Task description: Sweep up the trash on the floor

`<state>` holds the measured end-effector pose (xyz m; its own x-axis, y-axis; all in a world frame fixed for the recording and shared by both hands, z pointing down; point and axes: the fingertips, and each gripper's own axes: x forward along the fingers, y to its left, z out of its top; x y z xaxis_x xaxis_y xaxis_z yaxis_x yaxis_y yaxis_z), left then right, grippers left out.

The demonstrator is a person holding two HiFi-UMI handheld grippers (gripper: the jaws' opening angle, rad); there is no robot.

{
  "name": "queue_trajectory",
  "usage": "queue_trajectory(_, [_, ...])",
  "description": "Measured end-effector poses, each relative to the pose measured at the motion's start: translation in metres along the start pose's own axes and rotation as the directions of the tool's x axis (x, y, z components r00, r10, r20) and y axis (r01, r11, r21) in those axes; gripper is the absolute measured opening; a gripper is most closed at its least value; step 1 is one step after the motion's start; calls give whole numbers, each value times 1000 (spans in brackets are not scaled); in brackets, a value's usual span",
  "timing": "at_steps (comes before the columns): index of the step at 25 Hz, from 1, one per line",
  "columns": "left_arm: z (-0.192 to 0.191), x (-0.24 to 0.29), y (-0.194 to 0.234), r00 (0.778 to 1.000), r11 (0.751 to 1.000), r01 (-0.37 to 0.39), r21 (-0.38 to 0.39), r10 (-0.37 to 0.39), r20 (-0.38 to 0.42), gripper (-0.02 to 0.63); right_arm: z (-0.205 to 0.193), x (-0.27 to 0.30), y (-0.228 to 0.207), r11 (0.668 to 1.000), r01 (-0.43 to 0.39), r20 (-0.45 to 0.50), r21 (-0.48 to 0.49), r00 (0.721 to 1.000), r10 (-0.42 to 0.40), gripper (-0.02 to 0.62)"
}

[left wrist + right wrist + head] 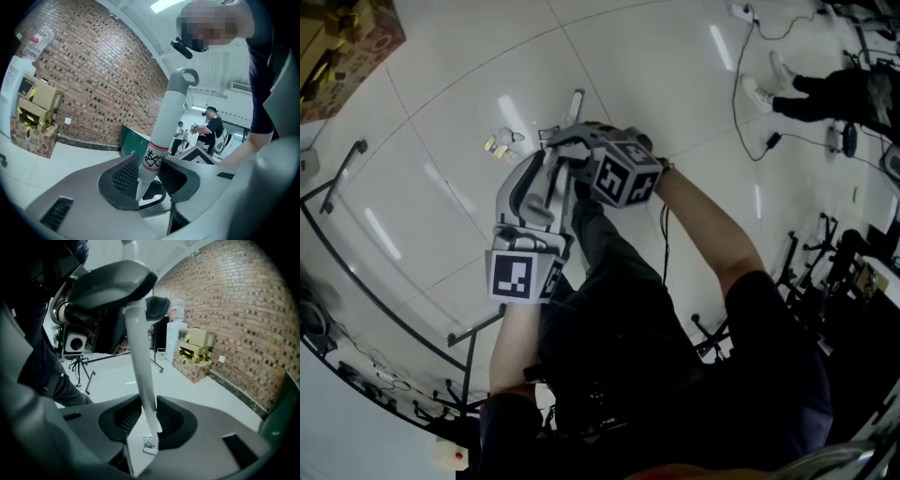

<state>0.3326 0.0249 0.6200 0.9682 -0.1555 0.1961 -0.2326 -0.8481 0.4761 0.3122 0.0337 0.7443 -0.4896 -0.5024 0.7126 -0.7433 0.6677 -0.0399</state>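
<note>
Plainly the pale floor point(422, 234) gives room to swing, so the risk sits in the hands. The left gripper point(149, 179), jaws partly closed, clamps a looped white handle point(171, 108). The right gripper point(149, 420), about half closed, pinches a slim white handle point(140, 362) (which is broom and which dustpan I cannot tell). Both are narrow pad holds on smooth shafts, so a hard stroke could twist or slide one loose. The trash point(502, 142), small scraps just ahead of the grippers, looks light, and a fast sweep might scatter it.
</note>
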Motion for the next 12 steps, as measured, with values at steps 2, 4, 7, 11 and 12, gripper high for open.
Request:
queue_trajectory(2, [-1,3,5,1000,1000,-15,23,16,-15,112,-8,1,-7,999,5,-1,54,1000,-5,135])
queue_trajectory(4, [-3,1,9,999,999,-32,28,32,-26,112,-27,3,-4,996,-12,-48,85,999,16,184])
queue_trajectory(7, [-5,-7,12,998,998,-55,31,56,-38,112,-48,13,5,997,-25,-97,73,995,32,211])
queue_trajectory(11, [-9,-17,19,993,993,-110,-41,108,-39,112,-57,34,4,995,15,-73,97,997,-8,242])
queue_trajectory(12, [-10,-20,21,992,990,-123,-66,120,-40,113,-58,37,2,995,33,-66,95,997,-27,250])
